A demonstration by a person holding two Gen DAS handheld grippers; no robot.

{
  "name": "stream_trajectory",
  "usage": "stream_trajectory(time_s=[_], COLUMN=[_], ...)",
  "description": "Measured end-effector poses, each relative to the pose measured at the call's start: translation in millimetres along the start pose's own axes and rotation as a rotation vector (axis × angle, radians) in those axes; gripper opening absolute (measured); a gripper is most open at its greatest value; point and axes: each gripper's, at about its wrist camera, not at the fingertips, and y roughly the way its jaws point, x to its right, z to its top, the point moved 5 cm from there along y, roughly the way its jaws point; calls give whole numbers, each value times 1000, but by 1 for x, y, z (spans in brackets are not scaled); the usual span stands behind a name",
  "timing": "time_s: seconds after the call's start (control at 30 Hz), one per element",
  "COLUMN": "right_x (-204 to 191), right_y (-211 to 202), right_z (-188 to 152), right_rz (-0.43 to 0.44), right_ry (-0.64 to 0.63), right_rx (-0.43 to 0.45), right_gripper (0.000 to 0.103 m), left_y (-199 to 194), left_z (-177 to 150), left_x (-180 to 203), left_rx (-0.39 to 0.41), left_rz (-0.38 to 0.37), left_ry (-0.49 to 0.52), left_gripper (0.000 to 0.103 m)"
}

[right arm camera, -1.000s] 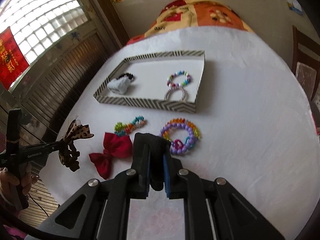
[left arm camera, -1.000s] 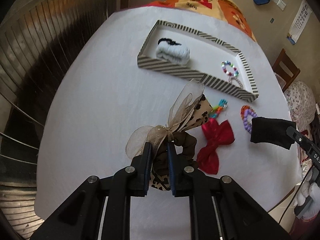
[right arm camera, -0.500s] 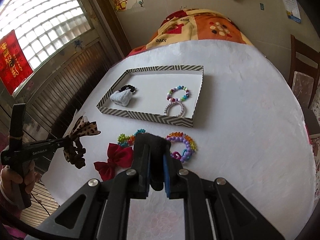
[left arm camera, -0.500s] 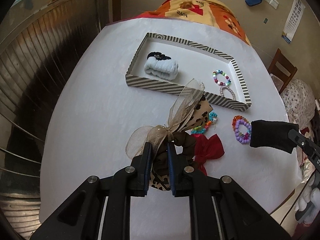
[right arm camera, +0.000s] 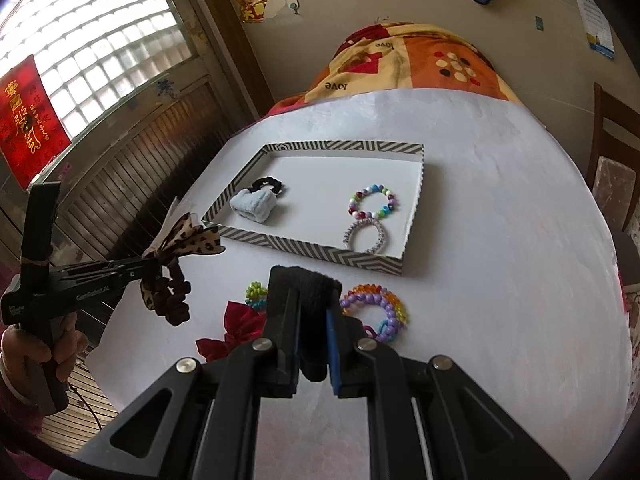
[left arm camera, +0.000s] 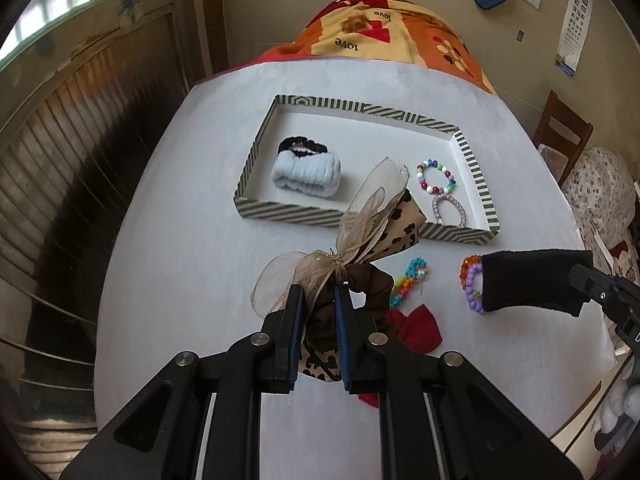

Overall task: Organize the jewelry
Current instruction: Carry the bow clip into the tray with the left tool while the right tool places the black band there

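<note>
Bright daylight from the glass-block window [right arm camera: 92,52], white table cloth [right arm camera: 500,216] evenly lit, soft small shadows, round bent edges with dark corners, slatted wooden wall [left arm camera: 60,152] a bit smeared, middle sharp

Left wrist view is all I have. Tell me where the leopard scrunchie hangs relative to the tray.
Observer: In the right wrist view, the leopard scrunchie, in the left gripper's jaws, hangs outside the striped tray, beside its near left corner.
Operator: Report what the black fabric piece hides.
Observer: The right gripper clamps the black fabric piece. Beyond it the purple bead bracelet lies whole on the table.
Operator: Check the red bow.
Observer: The red bow lies on the table, left of the right gripper.
</note>
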Motion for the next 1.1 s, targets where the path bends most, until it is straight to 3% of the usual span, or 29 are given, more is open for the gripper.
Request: stream_trajectory(time_s=[0.7,1.1], right_x=[1,17], right_y=[43,80], right_z=[49,89], right_rz=[-4,-10], right_ry=[-5,33], right_rx=[-12,-20], right_gripper=[11,11], left_y=[27,64], left_z=[68,117], left_x=[2,11], left_rx=[23,9], left_rz=[-2,-6], left_ry=[7,30], left_gripper=[4,4])
